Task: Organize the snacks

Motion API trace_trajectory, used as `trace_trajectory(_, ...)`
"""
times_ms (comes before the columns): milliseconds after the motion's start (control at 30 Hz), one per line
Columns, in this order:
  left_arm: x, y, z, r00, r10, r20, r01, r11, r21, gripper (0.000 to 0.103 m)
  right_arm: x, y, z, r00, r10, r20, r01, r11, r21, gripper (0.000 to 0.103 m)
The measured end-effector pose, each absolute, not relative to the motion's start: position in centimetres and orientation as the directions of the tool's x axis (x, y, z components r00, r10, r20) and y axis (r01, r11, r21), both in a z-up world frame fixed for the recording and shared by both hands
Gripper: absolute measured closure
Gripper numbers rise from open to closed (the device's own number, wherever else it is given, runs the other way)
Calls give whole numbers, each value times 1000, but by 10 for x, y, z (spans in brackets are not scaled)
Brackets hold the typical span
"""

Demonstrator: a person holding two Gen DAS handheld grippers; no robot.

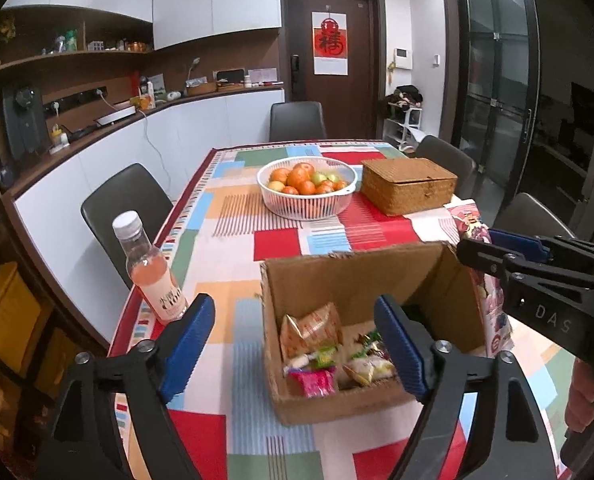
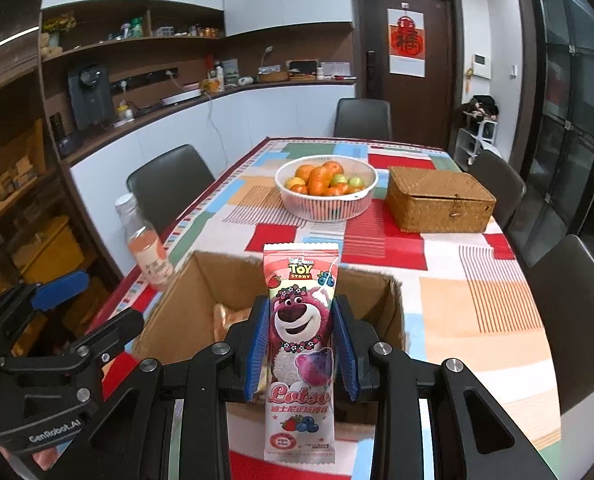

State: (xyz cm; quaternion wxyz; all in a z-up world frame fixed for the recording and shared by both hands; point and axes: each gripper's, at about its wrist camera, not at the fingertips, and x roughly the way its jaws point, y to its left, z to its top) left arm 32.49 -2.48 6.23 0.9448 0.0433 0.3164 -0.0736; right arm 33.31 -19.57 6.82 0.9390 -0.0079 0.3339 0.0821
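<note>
An open cardboard box (image 1: 349,280) stands on the patchwork tablecloth near the front edge, with several wrapped snacks (image 1: 317,354) lying at its bottom. My left gripper (image 1: 293,306) hovers over the box's left half, jaws wide open and nothing between them. My right gripper (image 2: 300,302) is shut on a tall pink Lotso snack packet (image 2: 301,320), held upright just above the near rim of the box (image 2: 169,308). In the left wrist view the right gripper (image 1: 493,250) comes in from the right, the packet (image 1: 473,220) sticking up beside the box's right wall.
A bottle of pink drink (image 1: 153,280) stands at the table's left edge, close to the box. Further back sit a white basket of fruit (image 1: 309,210) and a closed wicker box (image 1: 409,186). Dark chairs (image 1: 125,204) surround the table.
</note>
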Motion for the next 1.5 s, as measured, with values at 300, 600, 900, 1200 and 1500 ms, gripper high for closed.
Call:
trace_trajectory(300, 344, -26, 56, 772, -73, -631, 149, 987, 68, 16, 362, -196, 62, 747, 118, -654, -133, 991, 27, 70)
trace_trajectory(600, 339, -25, 48, 773, -58, -632, 137, 988, 76, 9, 351, -198, 50, 736, 88, -671, -113, 994, 7, 53)
trace_trajectory(900, 293, -24, 54, 815, -57, -577, 134, 987, 91, 2, 296, -203, 56, 783, 61, -619, -90, 996, -16, 34)
trace_trajectory(1200, 239, -21, 65, 846, -57, -530, 122, 988, 89, 0, 234, -207, 66, 835, 25, -549, -51, 998, -33, 22)
trace_trajectory(1500, 195, -20, 64, 847, -39, -530, 99, 991, 86, 0, 191, -211, 65, 847, 25, -531, -41, 999, -20, 18)
